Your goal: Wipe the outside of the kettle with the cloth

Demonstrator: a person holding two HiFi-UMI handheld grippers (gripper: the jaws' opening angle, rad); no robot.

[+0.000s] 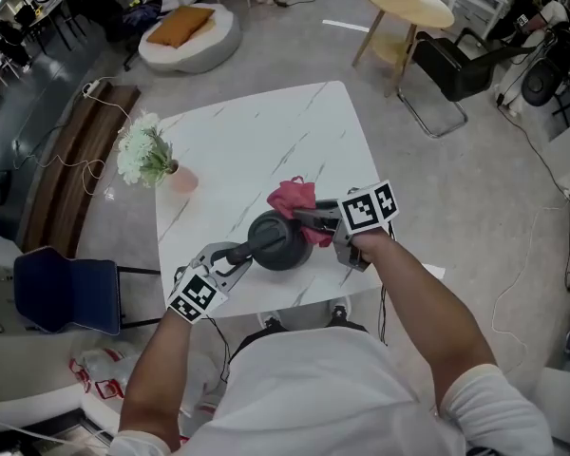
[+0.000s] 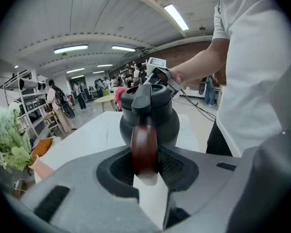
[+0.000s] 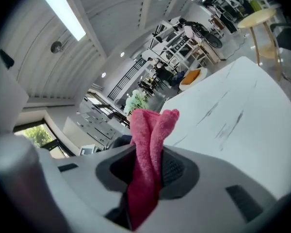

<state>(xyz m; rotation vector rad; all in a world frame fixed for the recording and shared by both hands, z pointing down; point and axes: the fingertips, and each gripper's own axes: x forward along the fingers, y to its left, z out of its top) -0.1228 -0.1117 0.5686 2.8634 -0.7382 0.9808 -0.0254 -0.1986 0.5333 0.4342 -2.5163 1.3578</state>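
Left hand-held gripper (image 1: 239,254) jaws clamped, right hand-held gripper (image 1: 311,219) jaws pinching, both apparently tilted downward

Head view: cloth (image 1: 293,198) and right tongs (image 1: 311,221) are covering kettle (image 1: 278,245) right side; shirt (image 1: 313,388) is hiding counter (image 1: 256,141) near edge.

Black kettle (image 1: 280,242) sits near the front edge of the white table (image 1: 256,131). Left gripper (image 1: 239,254) clamps its handle (image 1: 252,248); right gripper (image 1: 306,219) pinches the pink cloth (image 1: 293,199) against the kettle's far-right side. Flower vase (image 1: 150,157) stands well apart, at the table's left edge.

white flowers (image 1: 144,152) stand on the marble table (image 1: 266,131).
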